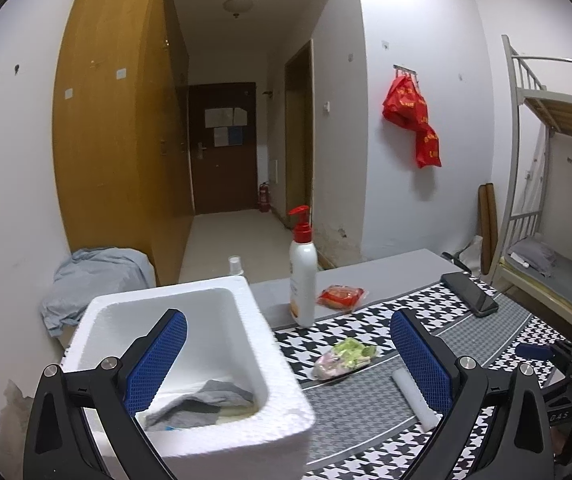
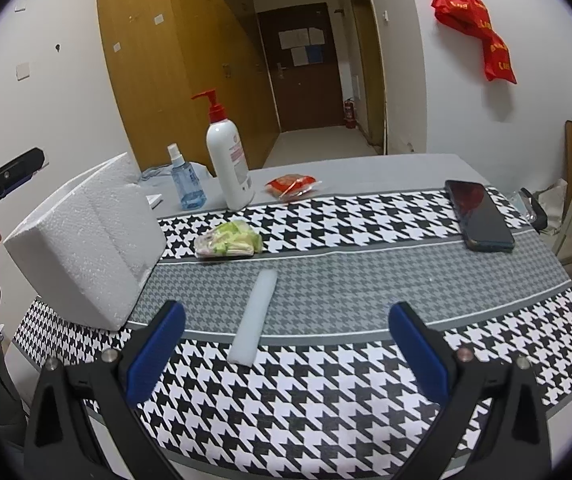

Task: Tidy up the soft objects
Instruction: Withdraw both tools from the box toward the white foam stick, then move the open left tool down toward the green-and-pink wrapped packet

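A white foam box point(image 1: 246, 320) stands on the table's left; it also shows in the right wrist view point(image 2: 86, 248). Grey cloth point(image 1: 202, 404) lies inside it. A white foam strip point(image 2: 254, 316) lies on the patterned cloth, also seen in the left wrist view point(image 1: 409, 396). A green-pink soft packet point(image 2: 230, 240) lies beyond it, also in the left wrist view point(image 1: 343, 356). A red packet point(image 2: 289, 184) lies farther back. My left gripper point(image 1: 286, 348) is open and empty above the box's right rim. My right gripper point(image 2: 286, 340) is open and empty, just short of the strip.
A white pump bottle point(image 2: 228, 160) and a blue spray bottle point(image 2: 184, 180) stand behind the box. A black phone point(image 2: 479, 216) lies at the right. A houndstooth cloth point(image 2: 325, 400) covers the table. A blue-grey cloth heap point(image 1: 94, 280) sits left of the table.
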`<state>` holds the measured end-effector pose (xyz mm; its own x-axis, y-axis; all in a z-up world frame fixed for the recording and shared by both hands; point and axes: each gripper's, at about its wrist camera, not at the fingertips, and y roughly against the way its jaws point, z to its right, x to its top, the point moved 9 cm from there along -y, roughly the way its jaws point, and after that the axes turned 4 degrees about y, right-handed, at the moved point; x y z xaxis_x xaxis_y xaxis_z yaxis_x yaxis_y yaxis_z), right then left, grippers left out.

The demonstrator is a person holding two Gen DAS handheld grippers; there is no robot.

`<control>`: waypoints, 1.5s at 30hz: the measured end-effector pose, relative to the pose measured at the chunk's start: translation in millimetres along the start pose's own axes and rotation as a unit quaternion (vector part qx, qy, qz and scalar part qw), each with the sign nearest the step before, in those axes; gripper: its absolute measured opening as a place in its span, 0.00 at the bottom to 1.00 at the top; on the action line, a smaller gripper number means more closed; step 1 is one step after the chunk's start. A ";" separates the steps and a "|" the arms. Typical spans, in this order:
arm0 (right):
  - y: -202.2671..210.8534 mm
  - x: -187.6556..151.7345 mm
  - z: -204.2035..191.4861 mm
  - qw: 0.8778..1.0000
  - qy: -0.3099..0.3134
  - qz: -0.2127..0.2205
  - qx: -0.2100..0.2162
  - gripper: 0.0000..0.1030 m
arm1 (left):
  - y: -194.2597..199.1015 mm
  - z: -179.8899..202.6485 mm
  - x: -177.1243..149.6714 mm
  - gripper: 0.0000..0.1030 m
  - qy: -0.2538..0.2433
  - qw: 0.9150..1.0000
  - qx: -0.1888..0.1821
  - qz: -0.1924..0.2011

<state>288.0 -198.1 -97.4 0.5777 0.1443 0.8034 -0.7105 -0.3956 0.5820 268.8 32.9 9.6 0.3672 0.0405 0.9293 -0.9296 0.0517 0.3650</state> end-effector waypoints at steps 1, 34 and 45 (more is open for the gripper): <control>0.5 -0.7 0.9 1.000 0.000 0.000 0.000 1.00 | 0.0 2.8 -0.3 0.99 -0.002 1.000 -0.002 0.001; -1.0 -21.5 -6.5 0.999 0.030 -0.010 0.035 1.00 | -47.6 83.5 -22.3 0.99 -0.053 0.996 -0.057 -0.050; -11.1 -24.2 -19.6 0.997 0.051 -0.017 0.059 1.00 | -68.5 84.2 -30.4 0.99 -0.055 0.995 -0.051 -0.073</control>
<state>274.1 -179.4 -120.8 0.5532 0.2481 0.7953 -0.6356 -0.4915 0.5954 318.5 -55.9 -38.8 0.4874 -0.0836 0.8692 -0.8562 0.1499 0.4945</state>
